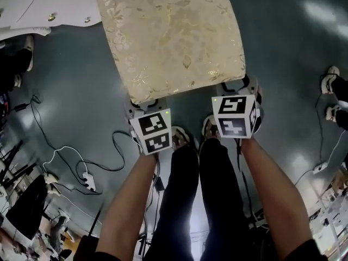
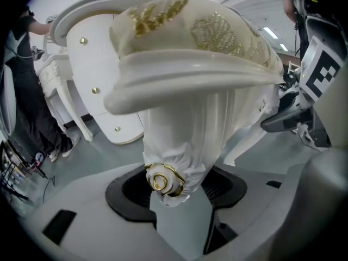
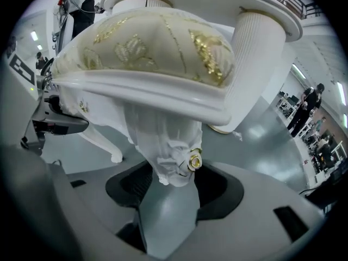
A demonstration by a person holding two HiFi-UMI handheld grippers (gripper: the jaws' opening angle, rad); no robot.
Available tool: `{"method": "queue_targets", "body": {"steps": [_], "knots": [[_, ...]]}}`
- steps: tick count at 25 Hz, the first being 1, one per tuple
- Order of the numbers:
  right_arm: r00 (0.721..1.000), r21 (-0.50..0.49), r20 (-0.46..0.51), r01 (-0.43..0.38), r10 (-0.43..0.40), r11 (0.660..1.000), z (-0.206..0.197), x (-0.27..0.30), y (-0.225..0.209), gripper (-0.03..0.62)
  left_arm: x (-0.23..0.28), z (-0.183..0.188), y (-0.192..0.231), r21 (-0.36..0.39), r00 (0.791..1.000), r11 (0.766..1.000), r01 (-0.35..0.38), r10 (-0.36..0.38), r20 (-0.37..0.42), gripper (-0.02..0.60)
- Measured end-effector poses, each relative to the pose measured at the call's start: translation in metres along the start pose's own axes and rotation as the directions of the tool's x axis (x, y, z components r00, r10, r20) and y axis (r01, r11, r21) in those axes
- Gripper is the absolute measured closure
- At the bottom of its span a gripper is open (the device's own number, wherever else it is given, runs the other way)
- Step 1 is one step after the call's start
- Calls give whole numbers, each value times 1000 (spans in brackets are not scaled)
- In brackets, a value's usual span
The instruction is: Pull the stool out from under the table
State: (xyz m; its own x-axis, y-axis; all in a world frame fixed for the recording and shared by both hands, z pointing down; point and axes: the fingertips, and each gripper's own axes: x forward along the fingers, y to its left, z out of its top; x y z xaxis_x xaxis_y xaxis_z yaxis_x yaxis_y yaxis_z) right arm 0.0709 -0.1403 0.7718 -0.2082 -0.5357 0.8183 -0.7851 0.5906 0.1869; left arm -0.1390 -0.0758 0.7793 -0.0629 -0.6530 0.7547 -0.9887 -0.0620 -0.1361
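The stool (image 1: pixel 168 31) has a cream cushion with a gold pattern and white carved legs. It stands on the grey floor just in front of me, its far end near the white table (image 1: pixel 43 10). My left gripper (image 1: pixel 143 105) reaches under the near left corner, where its jaws close around the front left leg (image 2: pixel 179 140) just above a gold rose ornament (image 2: pixel 161 182). My right gripper (image 1: pixel 239 89) holds the front right leg (image 3: pixel 163 145) at the near right corner in the same way. In the head view the cushion hides both sets of fingertips.
The white table's column (image 3: pixel 255 53) and top rise behind the stool. Cables and a power strip (image 1: pixel 87 182) lie on the floor at the left. My own legs (image 1: pixel 185 200) stand right behind the grippers. A bystander's shoes (image 1: pixel 329 80) show at the right, and clutter (image 1: pixel 27 211) fills the lower left.
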Motion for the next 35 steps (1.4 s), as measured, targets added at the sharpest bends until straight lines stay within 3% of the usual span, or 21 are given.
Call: {"method": "queue_targets", "body": {"steps": [5,10,12,13,15,16,19,23,27,35], "knots": [[999,1,44,23,-23,1000,1,6,5,364,5,-5,4,-4,1000,1000,-16,17,23,323],[1000,-32,-28,6,-7,999,-18,-6,8,364,-6,-22,2,-149,995,987,53,-65,-79,319],[998,-18,-58,-16,15,1000,-31,-28,7,364,-27,-30,4,-162,990,985,59,-78,-114,324],[998,-10,-62,-22,21,1000,-35,-41,5,378,-39,-32,8,-158,990,986,53,-73,-124,361],[999,3,-45,-23,23,1000,-36,-67,-4,570,-63,-32,18,-162,991,986,40,-60,-123,526],[999,11,-34,-31,32,999,-35,-79,-7,588,-74,-31,24,-182,992,982,42,-64,-113,575],[998,61,-17,-61,62,996,-26,-110,-14,588,-104,-23,47,-276,992,959,64,-91,-88,577],[997,98,33,-67,64,993,19,-136,-39,588,-125,19,75,-322,984,937,133,-163,-67,577],[991,74,102,-91,83,993,88,-134,-68,588,-119,90,94,-275,972,935,222,-236,-20,577],[979,48,135,-163,155,986,176,-105,-82,588,-90,168,100,-266,973,938,222,-230,2,577]]}}
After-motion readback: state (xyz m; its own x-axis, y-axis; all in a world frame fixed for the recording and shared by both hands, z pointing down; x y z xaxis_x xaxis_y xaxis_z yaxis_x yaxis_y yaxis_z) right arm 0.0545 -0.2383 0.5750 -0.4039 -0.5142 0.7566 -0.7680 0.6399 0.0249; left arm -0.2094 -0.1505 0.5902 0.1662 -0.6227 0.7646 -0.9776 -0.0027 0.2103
